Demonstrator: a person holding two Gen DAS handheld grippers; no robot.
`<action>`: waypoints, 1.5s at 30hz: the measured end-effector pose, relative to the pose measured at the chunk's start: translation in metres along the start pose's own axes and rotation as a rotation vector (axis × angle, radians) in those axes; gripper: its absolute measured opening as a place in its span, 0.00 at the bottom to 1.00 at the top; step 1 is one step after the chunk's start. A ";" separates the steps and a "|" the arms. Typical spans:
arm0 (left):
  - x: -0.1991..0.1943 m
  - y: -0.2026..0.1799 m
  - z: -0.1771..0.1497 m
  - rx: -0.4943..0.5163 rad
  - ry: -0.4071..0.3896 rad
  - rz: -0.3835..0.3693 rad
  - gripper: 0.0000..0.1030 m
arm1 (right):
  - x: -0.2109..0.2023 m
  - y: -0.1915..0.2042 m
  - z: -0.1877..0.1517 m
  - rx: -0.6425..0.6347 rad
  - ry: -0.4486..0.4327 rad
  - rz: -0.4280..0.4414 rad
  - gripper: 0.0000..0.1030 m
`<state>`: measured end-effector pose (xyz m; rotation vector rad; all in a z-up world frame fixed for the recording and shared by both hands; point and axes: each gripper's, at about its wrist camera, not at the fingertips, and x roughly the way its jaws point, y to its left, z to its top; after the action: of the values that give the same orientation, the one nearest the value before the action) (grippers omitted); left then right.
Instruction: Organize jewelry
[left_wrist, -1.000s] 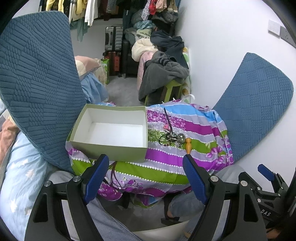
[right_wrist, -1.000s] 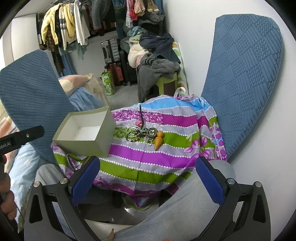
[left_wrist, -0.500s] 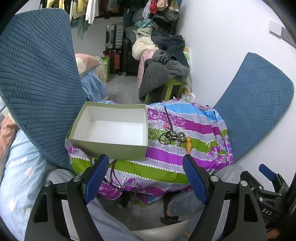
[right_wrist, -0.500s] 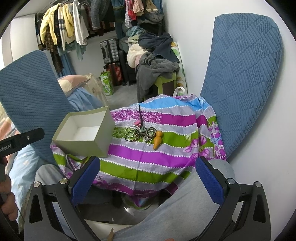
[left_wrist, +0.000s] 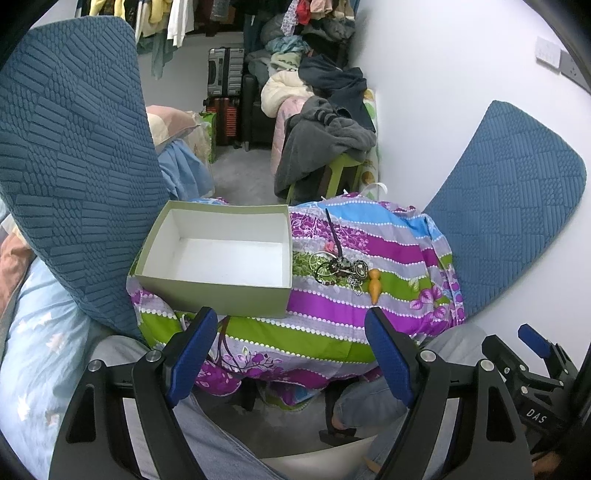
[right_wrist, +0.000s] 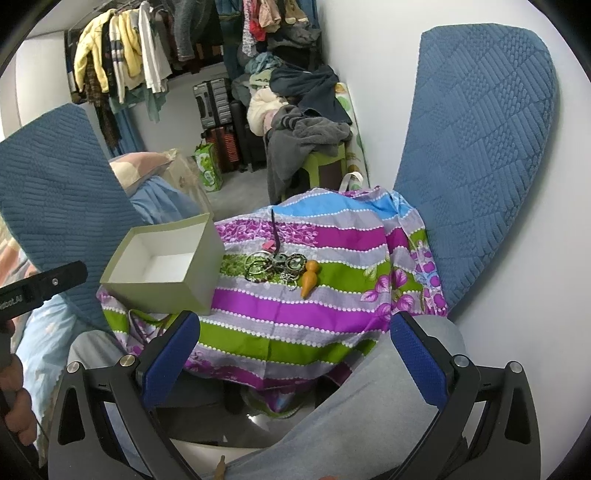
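We log no change since 1 second ago — left gripper (left_wrist: 290, 354) and right gripper (right_wrist: 295, 356) jaws wide, empty; jewelry (left_wrist: 340, 266) outside box (left_wrist: 218, 286) — sorting unstarted.

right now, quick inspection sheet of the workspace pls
surface: striped floral cloth draped over a raised support
job's things: open green box, empty inside; tangled jewelry pile beside it on the cloth; orange gourd-shaped piece at the pile's edge
clutter: nothing seen on the cloth
grippers: left gripper open, empty; right gripper open, empty; both short of the cloth
cables: nothing seen
surroundings: blue quilted cushions, piled clothes, suitcases
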<state>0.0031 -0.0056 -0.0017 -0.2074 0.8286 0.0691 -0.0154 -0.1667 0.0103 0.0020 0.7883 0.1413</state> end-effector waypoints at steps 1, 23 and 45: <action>0.000 0.000 0.000 -0.001 0.000 -0.001 0.80 | 0.000 -0.001 0.000 0.010 0.000 0.010 0.99; 0.059 -0.004 -0.002 0.010 0.066 -0.036 0.80 | 0.040 -0.013 -0.003 0.013 -0.015 0.037 0.95; 0.173 -0.046 0.026 0.026 0.148 -0.174 0.67 | 0.148 -0.040 0.008 0.031 0.000 0.080 0.50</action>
<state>0.1449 -0.0489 -0.1051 -0.2616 0.9547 -0.1220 0.0981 -0.1876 -0.0908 0.0632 0.7904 0.2050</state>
